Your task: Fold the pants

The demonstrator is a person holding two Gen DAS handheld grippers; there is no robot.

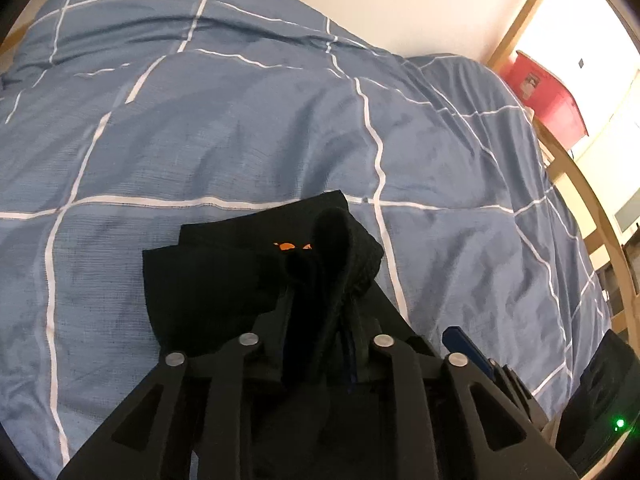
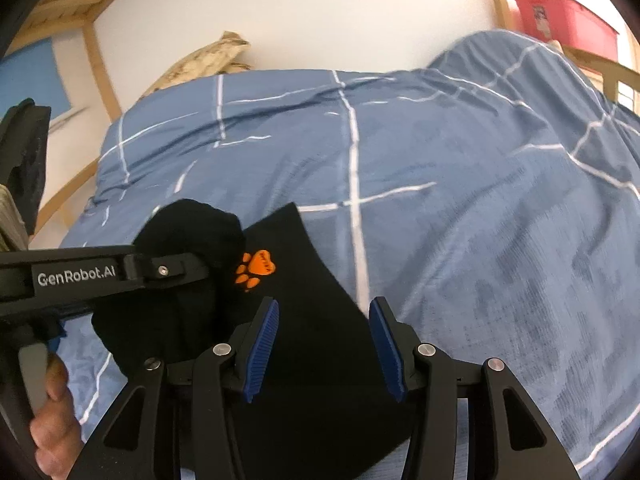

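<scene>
The black pants (image 2: pixel 304 344) with an orange paw logo (image 2: pixel 256 266) lie folded on the blue checked duvet (image 2: pixel 460 208). My left gripper (image 1: pixel 324 312) is shut on a bunched fold of the black pants (image 1: pixel 340 248) and holds it raised above the rest. In the right wrist view the left gripper (image 2: pixel 192 268) comes in from the left with the cloth bunched around its tips. My right gripper (image 2: pixel 324 328) is open and empty, its blue pads (image 2: pixel 264 344) hovering just above the flat part of the pants.
The duvet (image 1: pixel 240 120) covers the whole bed. A wooden bed frame (image 1: pixel 592 208) runs along the right side. A red box (image 2: pixel 568 24) stands at the back right. A white wall (image 2: pixel 320 12) is behind, with a beige pillow (image 2: pixel 208 60) against it.
</scene>
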